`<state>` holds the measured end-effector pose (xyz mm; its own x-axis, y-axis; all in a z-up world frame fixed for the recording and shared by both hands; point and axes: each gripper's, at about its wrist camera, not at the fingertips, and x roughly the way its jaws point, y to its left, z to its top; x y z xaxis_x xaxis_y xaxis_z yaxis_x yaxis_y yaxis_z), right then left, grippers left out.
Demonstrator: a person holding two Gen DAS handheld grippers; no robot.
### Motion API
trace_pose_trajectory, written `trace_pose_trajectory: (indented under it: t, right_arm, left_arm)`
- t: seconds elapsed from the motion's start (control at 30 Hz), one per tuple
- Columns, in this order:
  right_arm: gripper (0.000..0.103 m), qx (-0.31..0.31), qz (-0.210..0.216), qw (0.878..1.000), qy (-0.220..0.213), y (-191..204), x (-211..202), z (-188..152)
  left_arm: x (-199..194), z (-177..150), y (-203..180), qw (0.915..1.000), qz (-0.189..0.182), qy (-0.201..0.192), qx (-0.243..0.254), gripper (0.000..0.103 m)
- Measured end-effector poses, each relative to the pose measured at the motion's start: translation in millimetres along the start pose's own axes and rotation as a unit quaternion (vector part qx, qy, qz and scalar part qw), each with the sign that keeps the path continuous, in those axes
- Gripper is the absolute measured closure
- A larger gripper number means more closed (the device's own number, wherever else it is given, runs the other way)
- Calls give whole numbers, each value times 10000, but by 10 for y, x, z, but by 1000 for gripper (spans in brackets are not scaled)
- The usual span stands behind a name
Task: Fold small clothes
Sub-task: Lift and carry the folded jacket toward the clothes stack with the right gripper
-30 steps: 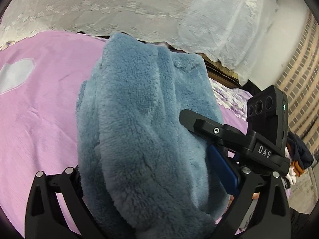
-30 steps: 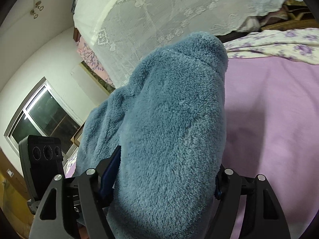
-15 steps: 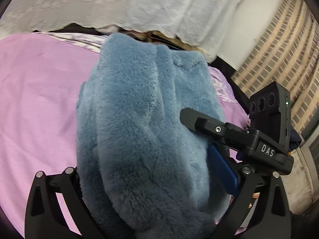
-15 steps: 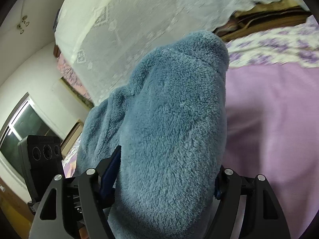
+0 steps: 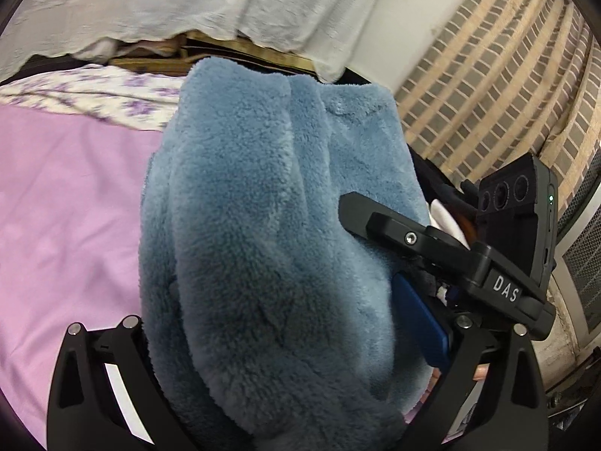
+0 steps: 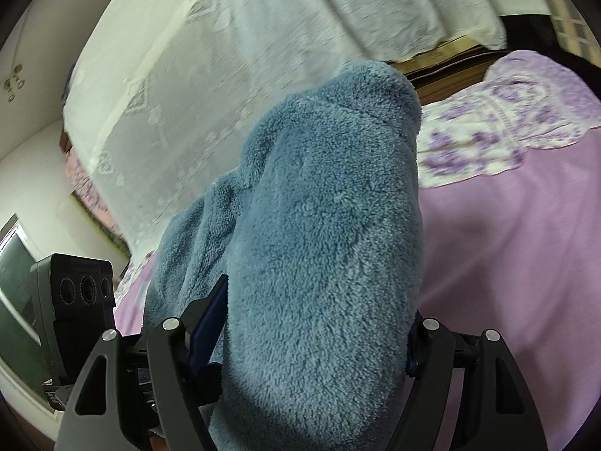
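A plush, bunched blue fleece garment (image 5: 270, 233) is clamped by both the left gripper (image 5: 285, 387) and right gripper (image 6: 311, 342) above a smooth lilac bedsheet (image 5: 64, 206).

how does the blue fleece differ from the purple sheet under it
The blue fleece garment is thick and fuzzy; the purple sheet is thin and smooth. The garment is bunched and lifted, gripped by the left gripper and the right gripper; the sheet lies spread flat on the bed. Both are plain, single-coloured fabric.

One fleece garment (image 5: 270, 233) — two grippers.
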<state>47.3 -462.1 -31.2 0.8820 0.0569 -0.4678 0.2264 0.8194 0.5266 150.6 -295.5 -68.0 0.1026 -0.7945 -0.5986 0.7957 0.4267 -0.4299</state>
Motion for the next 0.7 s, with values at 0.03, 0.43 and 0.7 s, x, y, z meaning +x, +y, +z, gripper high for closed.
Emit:
trace_pose_trajectory:
  t: [0.03,0.43,0.7]
  right_arm:
    - [28,44,-53,10000,-30,-74,-15,47]
    - [28,372,-646,9972,-88,-811,-26,350]
    - [28,664,-894,9938,-51,-1102,69,349]
  left_arm:
    - [105,51,-54,10000,-52,51,18,5]
    - [897,362,-264,9984,-393,411,40,5]
    - [1261,471,-244,9971,-499,582,1,5]
